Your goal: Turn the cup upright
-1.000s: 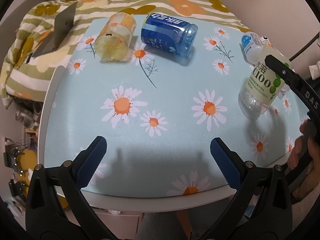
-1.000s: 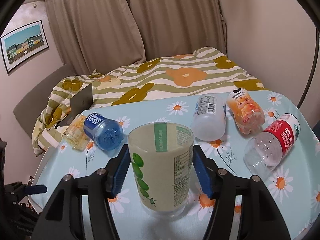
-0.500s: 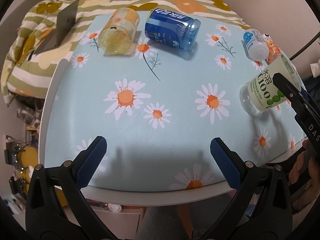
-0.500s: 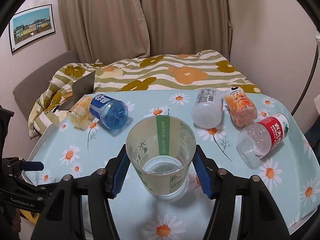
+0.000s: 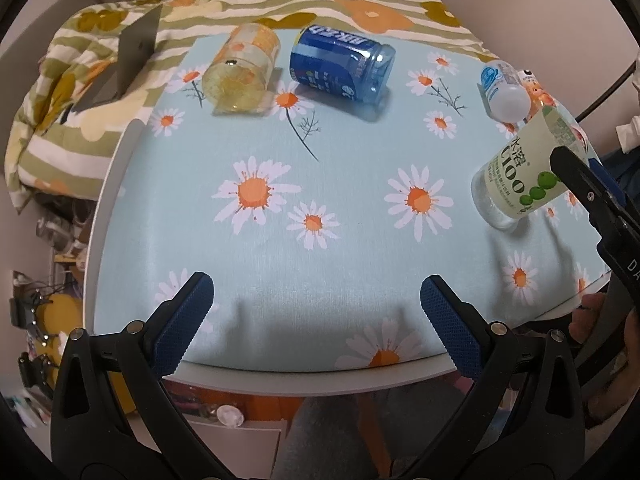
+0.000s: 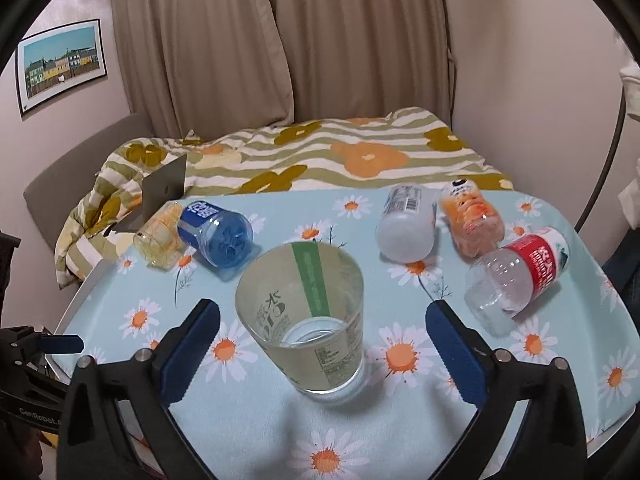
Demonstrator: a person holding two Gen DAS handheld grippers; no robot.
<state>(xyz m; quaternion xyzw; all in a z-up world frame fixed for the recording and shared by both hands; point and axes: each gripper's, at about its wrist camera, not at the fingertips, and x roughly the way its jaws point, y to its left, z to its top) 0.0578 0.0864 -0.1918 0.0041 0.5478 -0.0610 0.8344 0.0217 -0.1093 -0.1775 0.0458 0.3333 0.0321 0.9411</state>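
A pale green, translucent cup (image 6: pixel 304 320) stands on its base with its mouth up on the daisy tablecloth (image 6: pixel 400 412). My right gripper (image 6: pixel 322 312) is open, with a blue pad on each side of the cup and a gap to both. In the left wrist view the same cup (image 5: pixel 516 172) is at the right edge, partly behind a black finger (image 5: pixel 588 192) of the right gripper. My left gripper (image 5: pixel 316 286) hangs open over the table's near edge with nothing between its pads.
Several other cups lie on their sides: a yellow one (image 6: pixel 160 240) and a blue one (image 6: pixel 218 232) at the far left, and a white one (image 6: pixel 406 228), an orange one (image 6: pixel 470 220) and a red-labelled clear one (image 6: pixel 516 276) at the right. A laptop (image 6: pixel 164 188) sits on the bed behind.
My right gripper was shut on the green cup and has opened, leaving the cup standing on the table. The left gripper stays open and has hardly moved.
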